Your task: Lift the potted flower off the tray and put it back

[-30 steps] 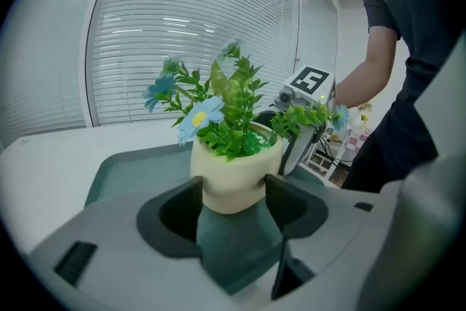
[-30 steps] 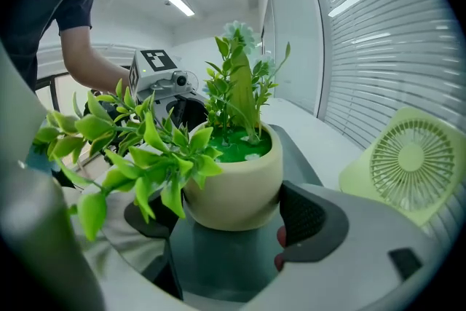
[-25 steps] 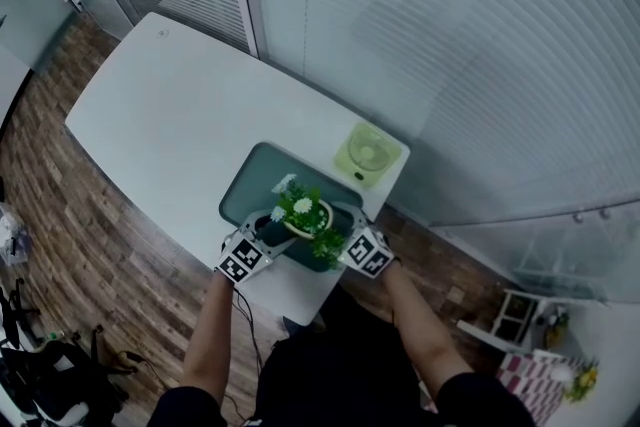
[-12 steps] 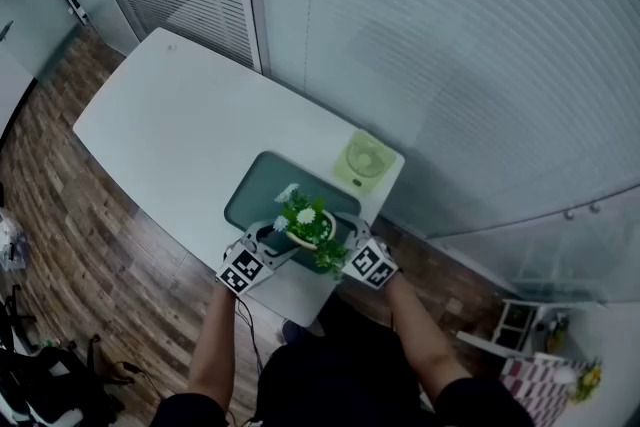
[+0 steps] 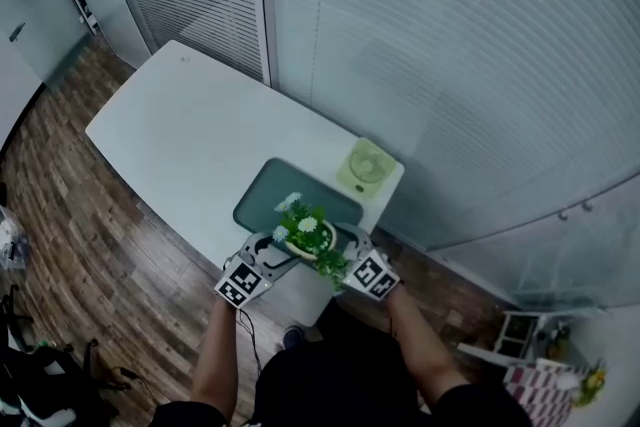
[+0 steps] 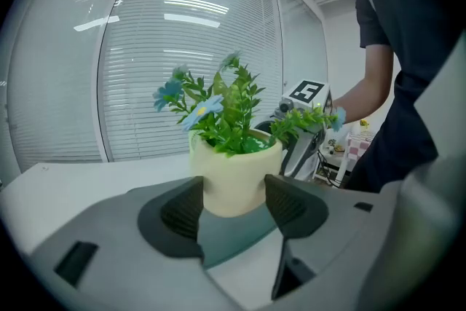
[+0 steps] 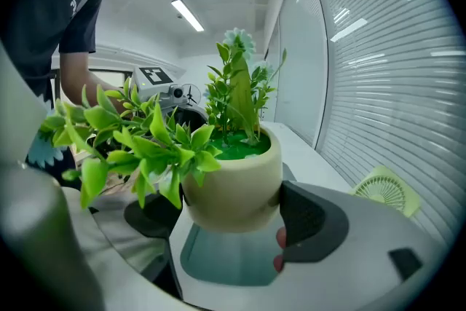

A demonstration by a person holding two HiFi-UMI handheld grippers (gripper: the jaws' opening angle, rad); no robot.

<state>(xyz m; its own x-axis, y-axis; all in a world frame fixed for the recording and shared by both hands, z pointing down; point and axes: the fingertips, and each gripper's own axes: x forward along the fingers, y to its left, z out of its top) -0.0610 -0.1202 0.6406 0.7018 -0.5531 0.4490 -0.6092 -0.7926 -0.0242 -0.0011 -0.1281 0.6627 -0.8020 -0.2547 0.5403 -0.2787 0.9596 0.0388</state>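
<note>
Now you hold the potted flower (image 7: 233, 178) clamped in your left hand-held gripper (image 6: 234, 207) and right hand-held gripper (image 7: 229, 218), just above the tray (image 5: 280, 190).

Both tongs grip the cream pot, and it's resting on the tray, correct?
No. The left tongs and right tongs both grip the cream pot, but it hangs clear above the tray, not resting on it; the right gripper view shows the gap under its base.
</note>
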